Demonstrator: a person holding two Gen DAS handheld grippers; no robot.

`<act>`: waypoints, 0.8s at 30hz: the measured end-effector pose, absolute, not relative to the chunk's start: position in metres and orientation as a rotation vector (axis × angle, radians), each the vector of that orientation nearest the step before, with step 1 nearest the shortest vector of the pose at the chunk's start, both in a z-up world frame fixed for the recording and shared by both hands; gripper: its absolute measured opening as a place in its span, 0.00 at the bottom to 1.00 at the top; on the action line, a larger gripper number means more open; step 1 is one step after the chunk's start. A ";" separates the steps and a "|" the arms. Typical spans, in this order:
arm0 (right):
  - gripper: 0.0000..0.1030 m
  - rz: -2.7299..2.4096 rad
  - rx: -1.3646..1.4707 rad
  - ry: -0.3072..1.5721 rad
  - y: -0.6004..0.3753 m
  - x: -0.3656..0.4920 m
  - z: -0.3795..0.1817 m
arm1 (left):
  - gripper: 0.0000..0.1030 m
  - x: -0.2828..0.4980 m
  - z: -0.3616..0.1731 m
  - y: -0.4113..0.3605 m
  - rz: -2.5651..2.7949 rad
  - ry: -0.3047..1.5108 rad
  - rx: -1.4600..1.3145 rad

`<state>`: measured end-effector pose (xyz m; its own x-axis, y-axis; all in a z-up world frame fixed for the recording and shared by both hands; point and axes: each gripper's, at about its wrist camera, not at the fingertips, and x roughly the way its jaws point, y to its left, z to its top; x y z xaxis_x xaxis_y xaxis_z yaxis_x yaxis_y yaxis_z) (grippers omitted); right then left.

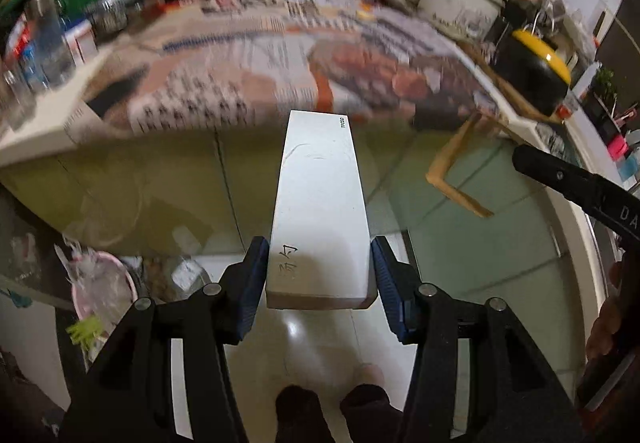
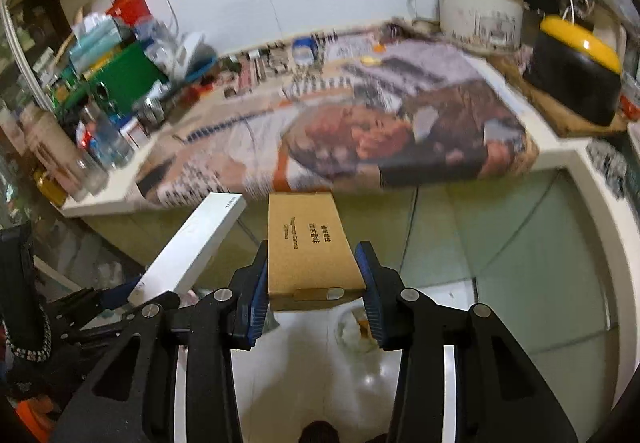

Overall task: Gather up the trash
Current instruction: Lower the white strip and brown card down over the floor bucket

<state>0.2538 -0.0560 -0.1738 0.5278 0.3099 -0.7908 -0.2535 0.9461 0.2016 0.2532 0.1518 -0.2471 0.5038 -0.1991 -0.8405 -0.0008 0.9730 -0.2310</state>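
My left gripper [image 1: 320,275] is shut on a long white box [image 1: 320,203] with handwriting near its held end; it juts forward over the floor, off the counter edge. In the right wrist view that white box [image 2: 192,243] slants at lower left. My right gripper [image 2: 314,283] is shut on a brown cardboard box [image 2: 310,247] with printed text, blue pads pressing on both its sides. Both boxes hang in the air in front of the counter [image 2: 560,159], which is covered with newspaper [image 2: 340,139]. A finger of the right gripper [image 1: 568,179] shows at the right edge of the left wrist view.
A pink bin [image 1: 100,283] lined with a plastic bag stands on the floor at lower left. A white rice cooker [image 2: 480,15] and a black-and-yellow pot [image 2: 576,67] sit at the counter's right. Bottles, jars and a green box [image 2: 124,79] crowd its left. Feet [image 1: 332,411] show on the tile floor.
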 end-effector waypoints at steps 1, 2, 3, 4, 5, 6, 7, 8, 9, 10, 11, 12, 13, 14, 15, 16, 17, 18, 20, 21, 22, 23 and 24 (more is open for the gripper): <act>0.36 0.335 0.063 0.966 -0.059 0.254 -0.183 | 0.50 0.255 -0.258 0.147 -0.121 1.051 -0.217; 0.36 0.333 0.058 0.972 -0.061 0.254 -0.193 | 0.50 0.258 -0.273 0.140 -0.120 1.068 -0.223; 0.36 0.336 0.056 0.989 -0.066 0.259 -0.209 | 0.50 0.260 -0.283 0.136 -0.119 1.076 -0.226; 0.36 0.339 0.057 1.000 -0.070 0.261 -0.222 | 0.50 0.263 -0.301 0.129 -0.111 1.089 -0.231; 0.36 0.337 0.067 1.009 -0.072 0.262 -0.234 | 0.50 0.266 -0.314 0.124 -0.105 1.098 -0.237; 0.36 0.341 0.069 1.025 -0.078 0.267 -0.251 | 0.50 0.269 -0.331 0.119 -0.098 1.107 -0.247; 0.36 0.347 0.070 1.036 -0.083 0.271 -0.268 | 0.50 0.273 -0.352 0.113 -0.089 1.117 -0.257; 0.36 0.351 0.066 1.045 -0.087 0.275 -0.286 | 0.50 0.277 -0.373 0.108 -0.082 1.123 -0.270; 0.36 0.353 0.058 1.056 -0.091 0.279 -0.304 | 0.50 0.280 -0.392 0.104 -0.075 1.128 -0.281; 0.36 0.355 0.050 1.065 -0.093 0.283 -0.320 | 0.50 0.284 -0.412 0.100 -0.068 1.135 -0.289; 0.37 0.358 0.045 1.071 -0.097 0.286 -0.338 | 0.50 0.287 -0.432 0.097 -0.059 1.141 -0.295; 0.37 0.359 0.041 1.079 -0.100 0.289 -0.354 | 0.50 0.290 -0.447 0.095 -0.054 1.146 -0.299; 0.37 0.363 0.038 1.091 -0.103 0.292 -0.376 | 0.50 0.294 -0.471 0.092 -0.047 1.162 -0.309; 0.37 0.365 0.036 1.103 -0.105 0.295 -0.397 | 0.50 0.297 -0.490 0.091 -0.045 1.177 -0.321; 0.37 0.365 0.035 1.113 -0.107 0.297 -0.413 | 0.50 0.299 -0.513 0.090 -0.045 1.194 -0.338; 0.36 0.365 0.032 1.126 -0.108 0.300 -0.435 | 0.50 0.302 -0.538 0.089 -0.045 1.214 -0.354; 0.36 0.365 0.033 1.141 -0.109 0.301 -0.452 | 0.50 0.303 -0.557 0.088 -0.044 1.230 -0.361; 0.37 0.367 0.031 1.159 -0.110 0.304 -0.478 | 0.50 0.306 -0.585 0.087 -0.037 1.256 -0.365; 0.37 0.364 0.029 1.186 -0.110 0.307 -0.515 | 0.50 0.309 -0.629 0.085 -0.040 1.298 -0.377; 0.37 0.367 0.032 1.204 -0.110 0.308 -0.540 | 0.50 0.310 -0.649 0.084 -0.044 1.319 -0.383; 0.37 0.367 0.033 1.218 -0.109 0.308 -0.557 | 0.50 0.310 -0.667 0.082 -0.048 1.338 -0.388; 0.37 0.366 0.034 1.231 -0.108 0.310 -0.577 | 0.50 0.311 -0.688 0.080 -0.054 1.364 -0.392; 0.37 0.368 0.034 1.246 -0.107 0.310 -0.595 | 0.50 0.312 -0.706 0.079 -0.056 1.385 -0.392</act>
